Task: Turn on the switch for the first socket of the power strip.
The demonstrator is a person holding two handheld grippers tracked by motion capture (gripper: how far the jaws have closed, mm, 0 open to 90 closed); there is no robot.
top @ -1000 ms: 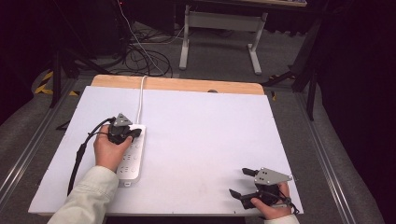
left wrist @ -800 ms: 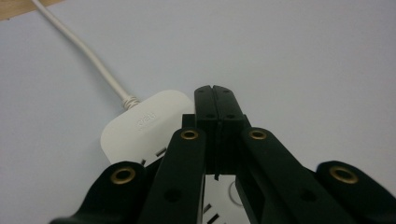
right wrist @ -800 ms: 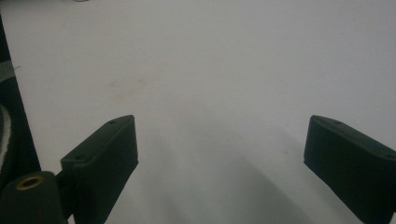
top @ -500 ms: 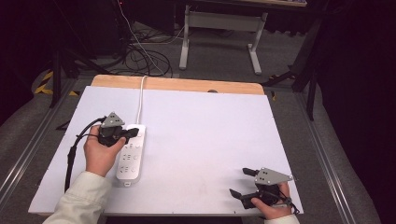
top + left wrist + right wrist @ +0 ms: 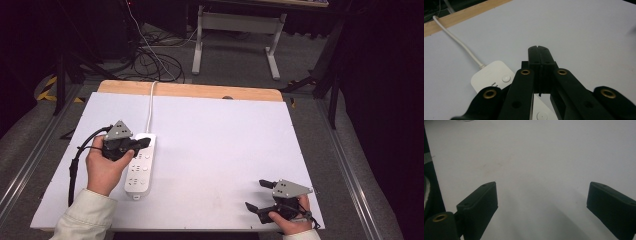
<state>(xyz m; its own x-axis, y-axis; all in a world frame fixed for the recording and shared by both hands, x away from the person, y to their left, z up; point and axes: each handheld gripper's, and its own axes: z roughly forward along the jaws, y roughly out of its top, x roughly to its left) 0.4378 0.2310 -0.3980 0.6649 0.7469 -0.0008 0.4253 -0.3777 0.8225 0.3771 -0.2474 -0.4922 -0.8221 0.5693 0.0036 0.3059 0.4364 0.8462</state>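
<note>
Since a second ago I have drawn my left gripper [image 5: 143, 143], jaws closed on nothing, back across the power strip [image 5: 140, 167]; my right gripper [image 5: 259, 195] waits wide open, so probably nothing has started.

the left gripper [image 5: 539, 53] hides most of the power strip [image 5: 492, 75]; socket details stay unclear.

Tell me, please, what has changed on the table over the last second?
The left gripper has drawn back toward the person and to the left along the white power strip; its jaws are shut with nothing between them, over the strip's far end. The power strip, its cord and the right gripper, open near the table's front right corner, stayed put.
</note>
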